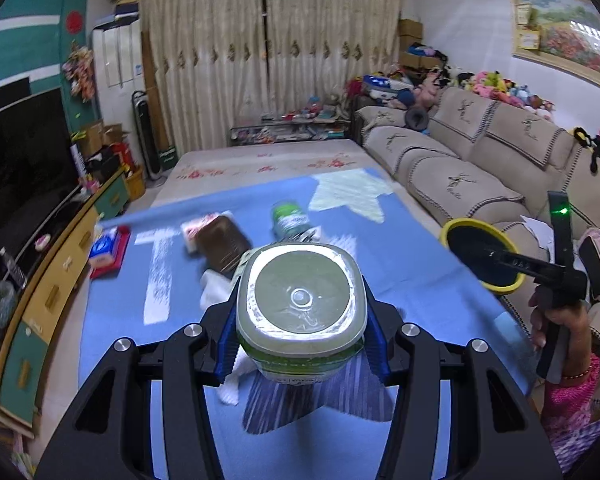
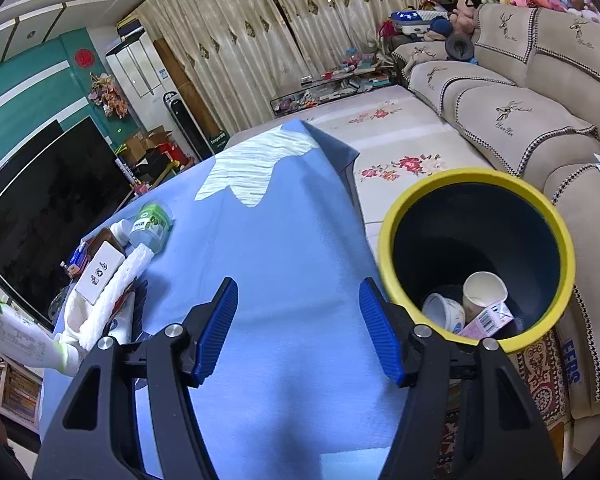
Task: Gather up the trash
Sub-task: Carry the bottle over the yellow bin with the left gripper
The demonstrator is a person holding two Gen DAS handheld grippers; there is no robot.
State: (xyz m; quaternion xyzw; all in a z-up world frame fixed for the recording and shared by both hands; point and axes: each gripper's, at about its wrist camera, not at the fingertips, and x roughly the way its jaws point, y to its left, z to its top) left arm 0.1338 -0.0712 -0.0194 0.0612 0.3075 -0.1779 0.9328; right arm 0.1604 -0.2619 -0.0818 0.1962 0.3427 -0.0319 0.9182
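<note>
Blue pads of my left gripper point(image 1: 300, 322) are clamped on a squarish plastic bottle point(image 1: 300, 304), base facing the camera, green-and-white label around its body. It's held up off the blue cloth point(image 1: 400, 248) covering the table. My right gripper point(image 2: 298, 330) is spread wide with nothing between its fingers, hovering over the same cloth near its right edge. Yellow-rimmed bin point(image 2: 476, 256) sits just right of the table, next to the sofa point(image 2: 520, 120); inside I see a paper cup point(image 2: 483, 291), a small white tub point(image 2: 444, 312) and a pink carton point(image 2: 488, 318). On the cloth further out: a green-capped bottle point(image 1: 290, 218) lying on its side, a brown tray point(image 1: 222, 242) with a white-pink packet point(image 1: 198, 232) touching it, a white towel point(image 2: 112, 292), and a red-blue pack point(image 1: 108, 250) at the left edge. TV point(image 1: 24, 168) along the left wall.
</note>
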